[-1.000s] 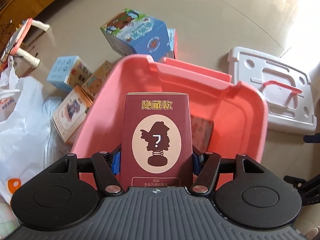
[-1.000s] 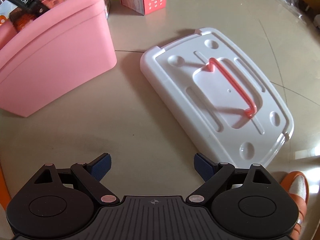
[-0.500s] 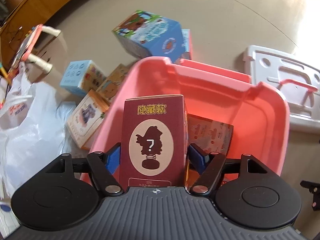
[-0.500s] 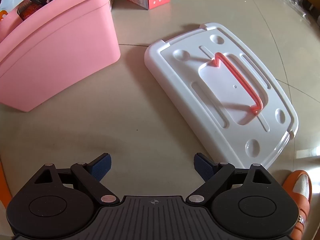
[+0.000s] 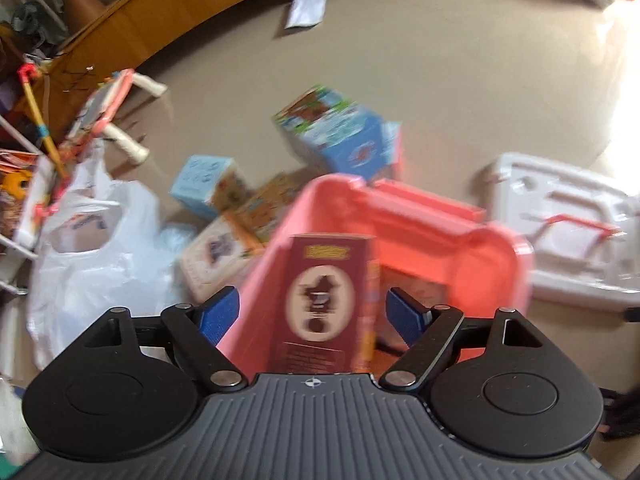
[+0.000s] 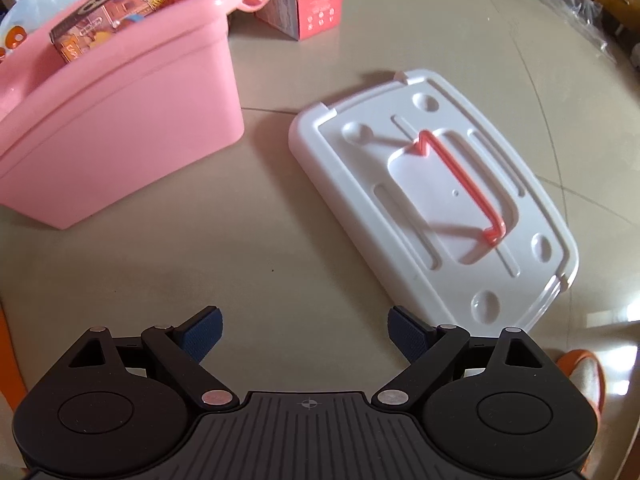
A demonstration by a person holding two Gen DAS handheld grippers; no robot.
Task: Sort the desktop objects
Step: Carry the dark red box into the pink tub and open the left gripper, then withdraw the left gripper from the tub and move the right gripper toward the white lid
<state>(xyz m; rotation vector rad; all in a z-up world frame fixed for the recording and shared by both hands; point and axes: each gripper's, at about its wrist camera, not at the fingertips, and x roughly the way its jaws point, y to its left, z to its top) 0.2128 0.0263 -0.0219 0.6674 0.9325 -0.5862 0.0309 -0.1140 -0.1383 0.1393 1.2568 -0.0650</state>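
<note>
My left gripper (image 5: 313, 312) is open above the pink bin (image 5: 472, 236). The maroon box (image 5: 326, 300) with a question-mark figure stands free between the spread fingers, inside the bin. From the right wrist view the maroon box (image 6: 108, 12) leans in the pink bin (image 6: 120, 120) at the upper left. My right gripper (image 6: 306, 334) is open and empty over bare floor, between the bin and the white lid (image 6: 440, 192).
Several toy boxes lie on the floor behind the bin: a blue cube (image 5: 336, 132), a light blue box (image 5: 200, 184), others beside it. A white plastic bag (image 5: 92, 240) lies left. The white lid (image 5: 568, 224) with a red handle lies right. A shoe (image 6: 584, 376) is at lower right.
My left gripper has opened and let go of the maroon box, which now rests in the bin. The left gripper has pulled back and up. The right gripper barely moved.
</note>
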